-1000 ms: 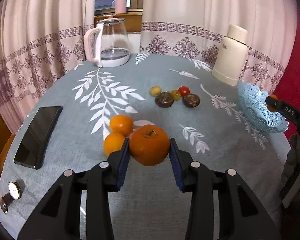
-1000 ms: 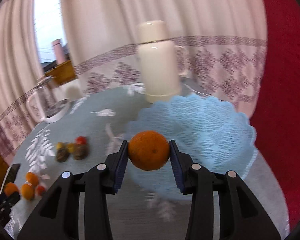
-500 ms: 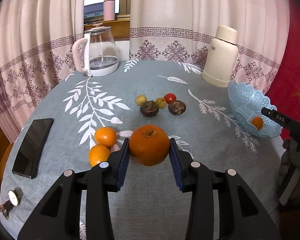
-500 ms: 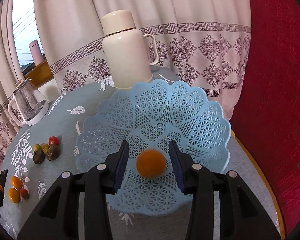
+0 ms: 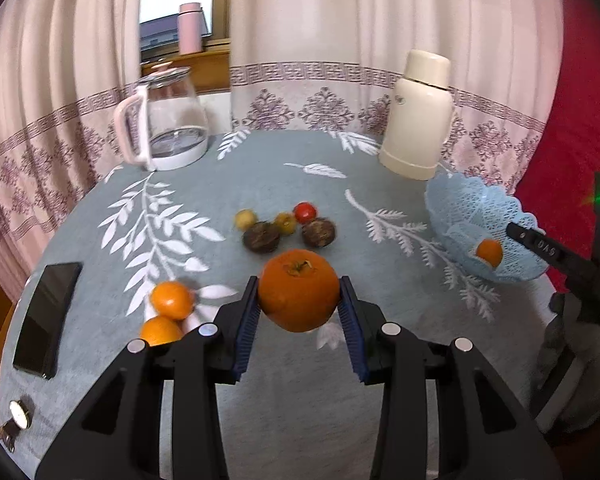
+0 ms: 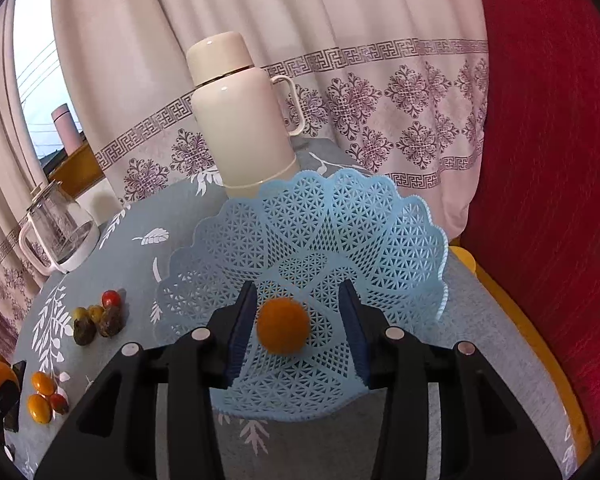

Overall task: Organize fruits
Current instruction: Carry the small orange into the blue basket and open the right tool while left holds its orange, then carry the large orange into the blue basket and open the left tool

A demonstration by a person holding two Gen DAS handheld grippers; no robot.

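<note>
Here a persimmon is clamped between the left gripper's blue pads, above the tablecloth. A small orange lies loose in the blue lattice basket, between the right gripper's parted jaws, untouched; a cream flask stands behind.

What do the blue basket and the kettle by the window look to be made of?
Blue basket: likely thin moulded plastic, matte, with an open lattice and scalloped rim. Kettle: see-through body, probably glass, with an opaque pale handle and base, likely plastic.
</note>
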